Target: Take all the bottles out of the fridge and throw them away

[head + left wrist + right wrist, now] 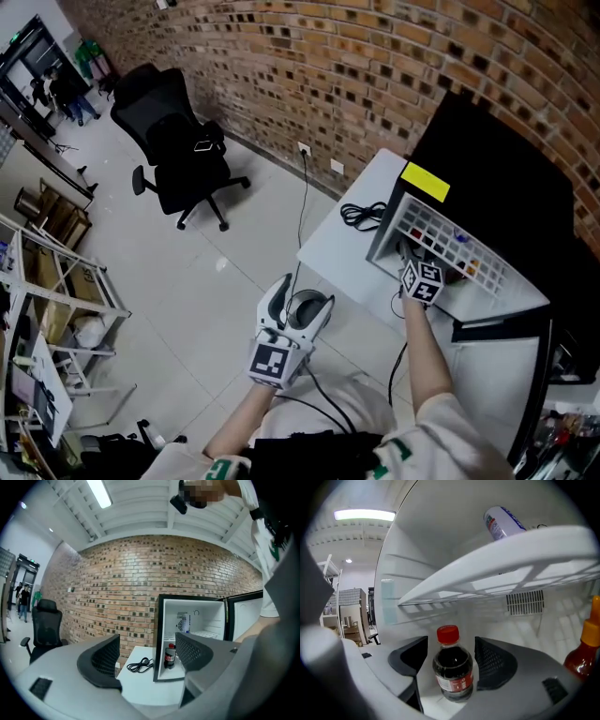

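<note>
We are holding the right gripper (450, 645) inside the open mini fridge (208, 616), with its jaws spread on either side of a cola bottle (452, 667) (dark drink, red cap, red label). A sliver of white fridge wall is showing between the bottle and each pad, so the jaws are not pinching it. The cola bottle is standing upright on the fridge floor, near the front left corner as the left gripper view shows it. Above it, a white bottle (504, 522) with a blue and red label is sitting on the wire shelf (525, 550), toward the back. A sauce bottle (583, 648) with an orange cap is standing on the fridge floor at the far right of the right gripper view. We are keeping the left gripper (147, 641) out in the room, well apart from the fridge, with its jaws wide apart and nothing between them. The fridge is resting on a white table (337, 248) against the brick wall (122, 578), and a coiled black cable (139, 665) is lying on the table just beside the fridge's left side. A black office chair (178, 150) is standing on the floor further along the wall.
</note>
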